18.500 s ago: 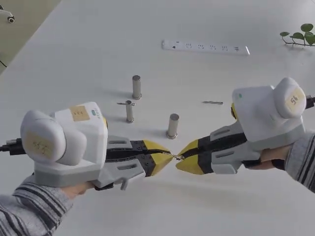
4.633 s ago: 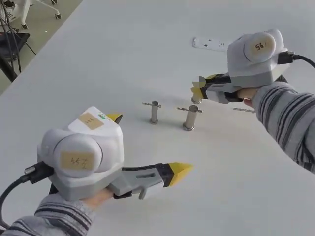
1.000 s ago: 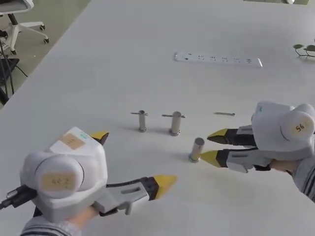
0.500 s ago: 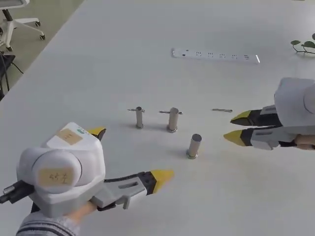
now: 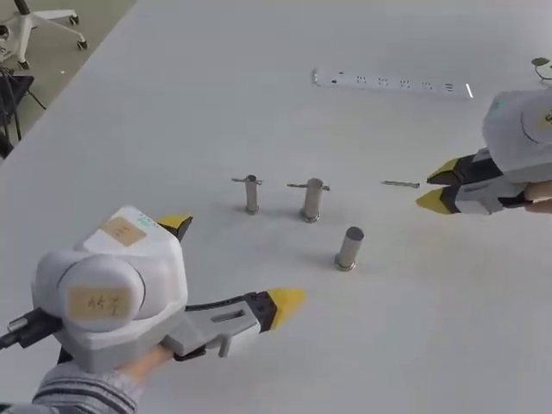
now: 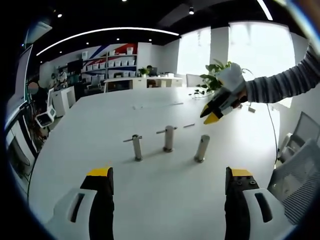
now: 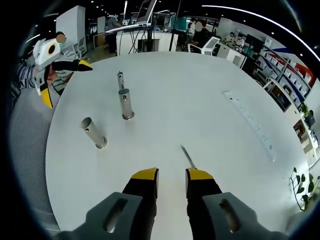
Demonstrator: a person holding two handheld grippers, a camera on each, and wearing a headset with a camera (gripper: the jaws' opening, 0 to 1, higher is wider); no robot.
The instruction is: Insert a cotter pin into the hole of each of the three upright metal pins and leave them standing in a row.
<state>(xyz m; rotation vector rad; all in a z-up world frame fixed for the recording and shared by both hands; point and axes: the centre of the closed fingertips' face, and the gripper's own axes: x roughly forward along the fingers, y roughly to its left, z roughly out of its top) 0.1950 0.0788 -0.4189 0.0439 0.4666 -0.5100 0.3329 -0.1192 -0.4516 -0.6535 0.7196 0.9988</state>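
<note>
The left gripper (image 5: 233, 261) hangs low over the white worktop (image 5: 172, 103), fingers spread wide and empty, well apart from the work. The right gripper (image 5: 437, 186) is far nearer the job, its fingers parted a little and holding nothing. The left pin (image 5: 251, 193) and middle pin (image 5: 313, 199) each carry a cotter. The third pin (image 5: 349, 248) stands bare, out of their line. The loose cotter (image 5: 401, 184) lies flat just ahead of the right fingertips, its long axis nearly end-on to them, so I judge they must turn to pinch across it.
</note>
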